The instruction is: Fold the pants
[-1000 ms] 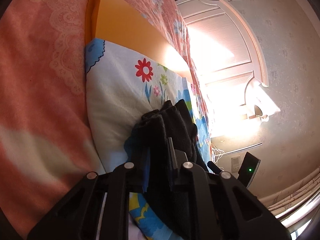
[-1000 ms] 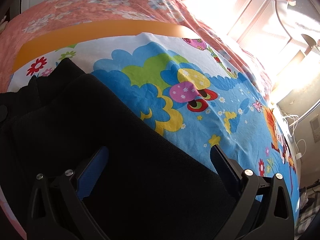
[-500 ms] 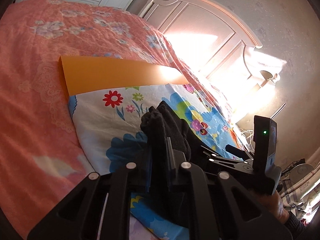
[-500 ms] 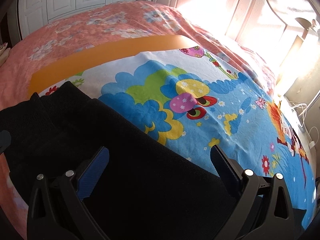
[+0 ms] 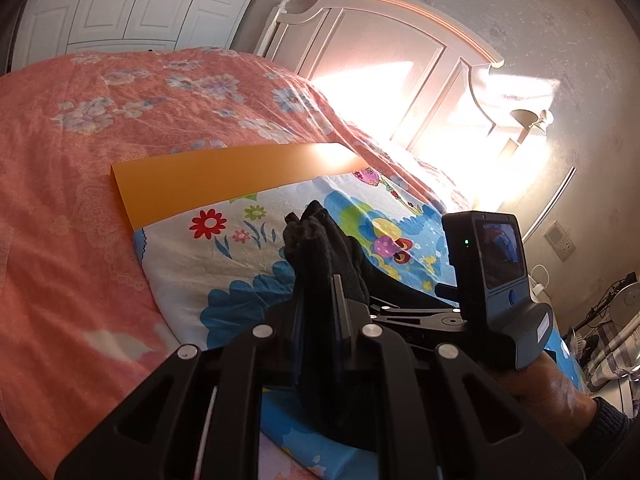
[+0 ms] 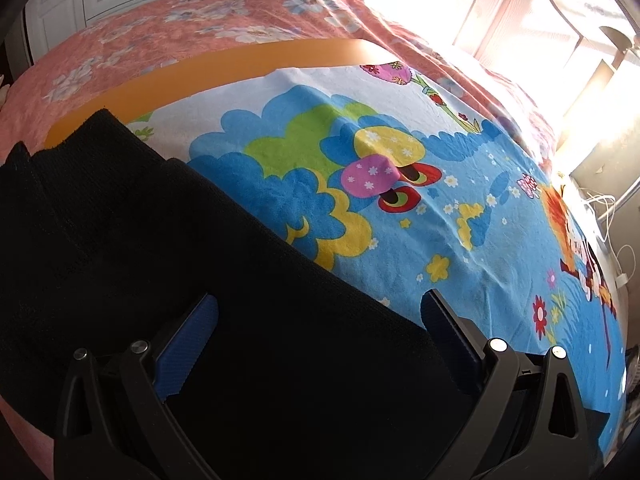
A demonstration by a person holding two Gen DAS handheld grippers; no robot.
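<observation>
The black pants (image 6: 168,248) lie across the lower left of a bright cartoon-print sheet (image 6: 360,184) on the bed. In the left wrist view my left gripper (image 5: 322,292) is shut on a bunched edge of the black pants (image 5: 320,240), lifted off the sheet. My right gripper (image 6: 320,320) hovers over the flat black fabric with its jaws wide apart and nothing between the blue pads (image 6: 188,344). The right gripper's body and the hand holding it show at right in the left wrist view, marked by its camera unit (image 5: 486,256).
An orange board (image 5: 224,176) lies under the sheet's far edge on the pink floral bedspread (image 5: 80,160). A white headboard (image 5: 400,60) in strong sunlight stands behind. White wardrobe doors (image 5: 132,4) are at the back left; cables and clutter sit at right.
My left gripper has risen and rolled with the pants edge still pinched; its view now shows the room level and the right gripper's body. The right gripper has barely moved.
</observation>
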